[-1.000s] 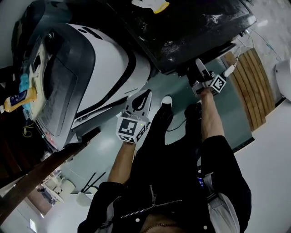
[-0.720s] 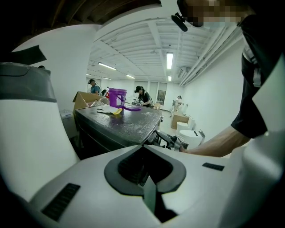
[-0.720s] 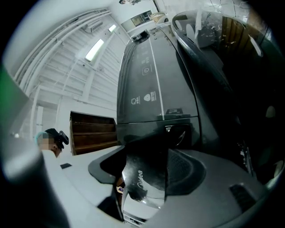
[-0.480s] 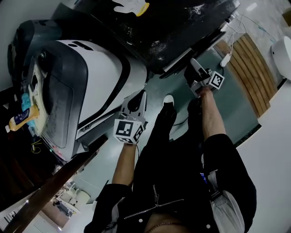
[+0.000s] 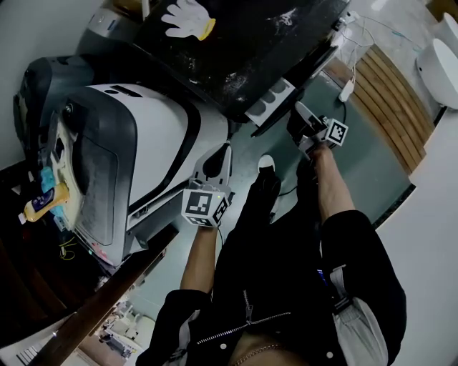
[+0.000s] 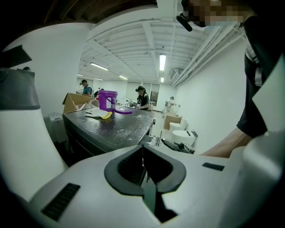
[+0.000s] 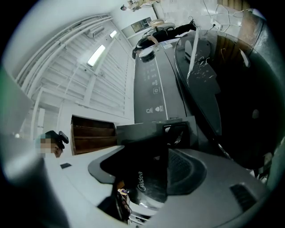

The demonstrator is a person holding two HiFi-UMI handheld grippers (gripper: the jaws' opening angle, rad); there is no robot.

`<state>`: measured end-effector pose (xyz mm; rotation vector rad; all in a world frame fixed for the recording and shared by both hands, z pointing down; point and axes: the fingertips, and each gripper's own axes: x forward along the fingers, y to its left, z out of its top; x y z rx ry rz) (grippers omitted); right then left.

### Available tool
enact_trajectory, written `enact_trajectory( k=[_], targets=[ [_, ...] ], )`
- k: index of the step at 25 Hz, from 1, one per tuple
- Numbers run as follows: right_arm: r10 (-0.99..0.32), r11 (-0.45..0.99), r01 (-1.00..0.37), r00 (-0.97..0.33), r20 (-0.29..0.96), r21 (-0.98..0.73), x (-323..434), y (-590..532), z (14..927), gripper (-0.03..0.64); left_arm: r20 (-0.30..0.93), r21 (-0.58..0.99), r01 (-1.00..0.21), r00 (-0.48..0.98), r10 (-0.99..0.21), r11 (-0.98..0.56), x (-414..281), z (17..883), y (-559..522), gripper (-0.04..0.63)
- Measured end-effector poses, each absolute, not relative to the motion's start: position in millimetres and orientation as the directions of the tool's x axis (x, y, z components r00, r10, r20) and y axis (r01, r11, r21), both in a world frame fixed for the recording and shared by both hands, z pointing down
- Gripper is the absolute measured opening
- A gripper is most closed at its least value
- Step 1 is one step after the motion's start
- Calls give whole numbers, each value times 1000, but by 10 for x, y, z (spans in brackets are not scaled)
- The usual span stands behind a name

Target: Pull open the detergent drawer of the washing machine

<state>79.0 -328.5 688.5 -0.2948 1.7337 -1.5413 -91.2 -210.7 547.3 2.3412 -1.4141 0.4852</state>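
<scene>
The black washing machine (image 5: 243,43) fills the top of the head view. Its detergent drawer (image 5: 270,104) stands pulled out of the front, with white compartments showing. My right gripper (image 5: 300,123) is shut on the drawer's dark front panel (image 7: 149,176), which carries light lettering in the right gripper view, where my right gripper (image 7: 153,182) has the panel pinched between its pads. My left gripper (image 5: 222,152) hangs lower at the centre, shut and empty, apart from both machines. The left gripper view shows my left gripper (image 6: 143,180) with its jaws together.
A white and grey machine (image 5: 154,136) lies at the left, a yellow bottle (image 5: 45,202) beside it. A white glove (image 5: 184,18) rests on the black top. Wooden slats (image 5: 390,96), a cable with a plug block (image 5: 348,89) and a white fixture (image 5: 440,61) are on the right.
The detergent drawer has slid out of the black machine with my right gripper on it; its white compartments now show. My left gripper stayed about where it was.
</scene>
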Motion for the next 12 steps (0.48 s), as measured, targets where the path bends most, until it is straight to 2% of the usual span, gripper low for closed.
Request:
enact_trajectory(
  k=[12],
  targets=[
    [-648, 247, 306, -653, -391, -919, 1357, -2835, 6892, 256, 460, 130, -855, 501, -733, -502, -705, 5426, -2207, 21]
  ],
)
